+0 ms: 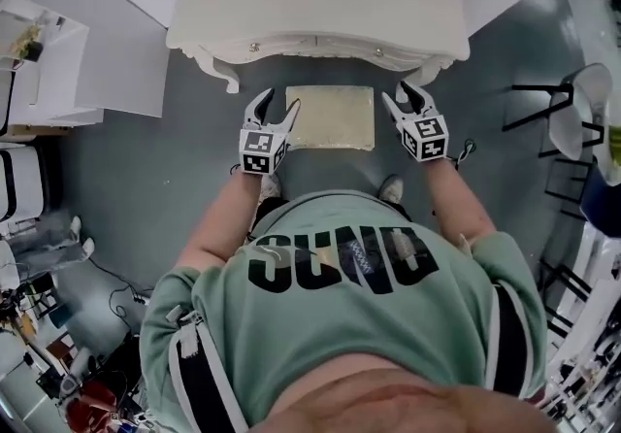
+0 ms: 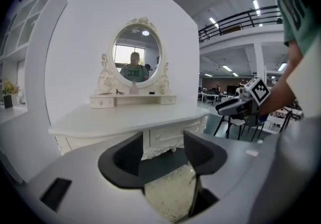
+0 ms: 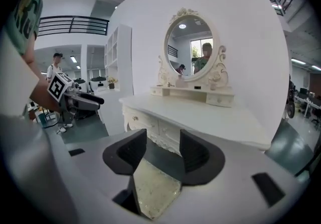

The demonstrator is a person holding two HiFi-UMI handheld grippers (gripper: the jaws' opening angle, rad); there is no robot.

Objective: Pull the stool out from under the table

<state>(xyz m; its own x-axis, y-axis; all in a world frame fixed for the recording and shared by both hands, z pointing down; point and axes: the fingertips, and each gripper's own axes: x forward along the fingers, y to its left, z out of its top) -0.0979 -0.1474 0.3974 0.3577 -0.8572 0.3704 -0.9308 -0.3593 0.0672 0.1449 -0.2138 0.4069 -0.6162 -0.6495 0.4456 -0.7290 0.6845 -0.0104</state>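
Head view: the table point(image 1: 320, 14) is cut off by the top edge. Of the stool point(image 1: 330, 117) only the seat top shows; its legs are hidden beneath. The shoes point(image 1: 391, 190) are mostly hidden behind the person's shirt point(image 1: 340, 324). Gripper views: the bodies of the left tool point(image 2: 163, 155) and right tool point(image 3: 163, 152) cover part of the seat.

Bright, even light comes from ceiling strips point(image 2: 257, 5), and shadows stay soft. The white table point(image 1: 315, 4) nearly washes out in the head view. Both gripper views bulge fisheye-style, with dark rounded corners. The mirror point(image 2: 135, 57) reflects bright daylight. Detail looks crisp.
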